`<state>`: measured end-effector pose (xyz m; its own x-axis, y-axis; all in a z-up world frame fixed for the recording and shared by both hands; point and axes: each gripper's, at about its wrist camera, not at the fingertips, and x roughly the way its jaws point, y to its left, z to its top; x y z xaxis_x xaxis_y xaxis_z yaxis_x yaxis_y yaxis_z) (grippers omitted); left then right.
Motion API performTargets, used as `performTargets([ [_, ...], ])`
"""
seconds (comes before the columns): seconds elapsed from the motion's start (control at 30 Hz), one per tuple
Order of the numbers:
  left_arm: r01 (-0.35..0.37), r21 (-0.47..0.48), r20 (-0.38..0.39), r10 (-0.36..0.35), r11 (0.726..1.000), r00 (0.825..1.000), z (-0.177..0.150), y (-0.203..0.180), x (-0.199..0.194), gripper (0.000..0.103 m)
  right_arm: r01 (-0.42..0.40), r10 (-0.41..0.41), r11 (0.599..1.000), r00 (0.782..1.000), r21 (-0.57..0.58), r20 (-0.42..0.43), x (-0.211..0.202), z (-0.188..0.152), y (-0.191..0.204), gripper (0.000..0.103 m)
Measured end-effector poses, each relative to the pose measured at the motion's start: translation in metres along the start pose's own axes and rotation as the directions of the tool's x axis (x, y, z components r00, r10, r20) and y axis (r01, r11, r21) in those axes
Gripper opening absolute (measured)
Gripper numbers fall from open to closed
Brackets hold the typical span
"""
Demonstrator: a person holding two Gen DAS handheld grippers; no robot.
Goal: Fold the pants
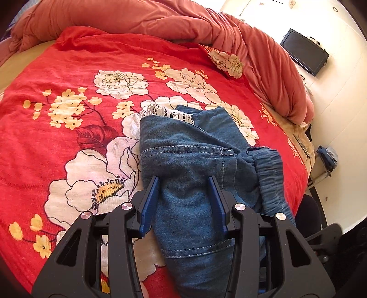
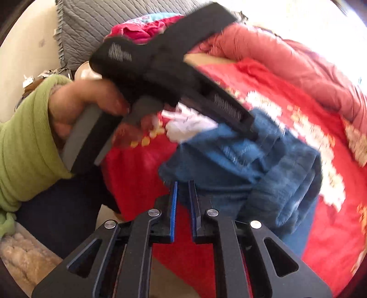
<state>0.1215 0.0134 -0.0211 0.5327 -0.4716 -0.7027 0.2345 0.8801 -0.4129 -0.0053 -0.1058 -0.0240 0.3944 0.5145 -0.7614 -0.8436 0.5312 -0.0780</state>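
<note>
Blue denim pants (image 1: 195, 160) lie bunched on a bed, on top of a red floral bedspread (image 1: 68, 128). A strip of white lace (image 1: 167, 112) shows at the far edge of the pants, and the gathered elastic waistband (image 1: 270, 174) hangs off toward their right side.

The left tongs (image 1: 184, 183) reach down over the near part of the pants, their blue pads standing apart with a thick fold of denim bulging between them; the cloth touches both pads, so the tongs appear clamped on the pants. In the right wrist view, the left tongs (image 2: 250, 128) are seen from the side, buried tip-first in the denim, held by a hand (image 2: 91, 107) in a green sleeve (image 2: 25, 137) to the left of the pants.

The right tongs (image 2: 182, 183) sit at the near edge of the pants (image 2: 263, 160), their pads brought almost together. That view is blurred, and whether a thin edge of denim is caught at the tips cannot be told.

Beyond the pants, a rumpled salmon quilt (image 1: 160, 20) is heaped along the far side of the bed. Past the quilt, to the right of the pants, a dark screen (image 1: 305, 51) rests by the pale wall.
</note>
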Motion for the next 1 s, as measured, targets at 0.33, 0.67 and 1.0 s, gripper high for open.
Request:
performTargets([
  [0.33, -0.008, 0.000, 0.012, 0.008, 1.000, 1.000, -0.002, -0.001, -0.005, 0.035, -0.035, 0.034, 0.997, 0.999, 0.068, 0.024, -0.015, -0.003, -0.004, 0.022],
  [0.67, -0.037, 0.007, 0.051, 0.037, 0.999, 0.998, -0.005, -0.007, -0.017, 0.035, -0.033, 0.018, 0.993, 0.991, 0.111, 0.130, -0.049, 0.005, -0.009, 0.049],
  [1.0, -0.119, 0.019, 0.118, 0.116, 0.993, 0.986, -0.006, -0.026, -0.041, 0.044, 0.010, -0.051, 0.983, 0.974, 0.185, 0.219, -0.076, 0.002, -0.035, 0.071],
])
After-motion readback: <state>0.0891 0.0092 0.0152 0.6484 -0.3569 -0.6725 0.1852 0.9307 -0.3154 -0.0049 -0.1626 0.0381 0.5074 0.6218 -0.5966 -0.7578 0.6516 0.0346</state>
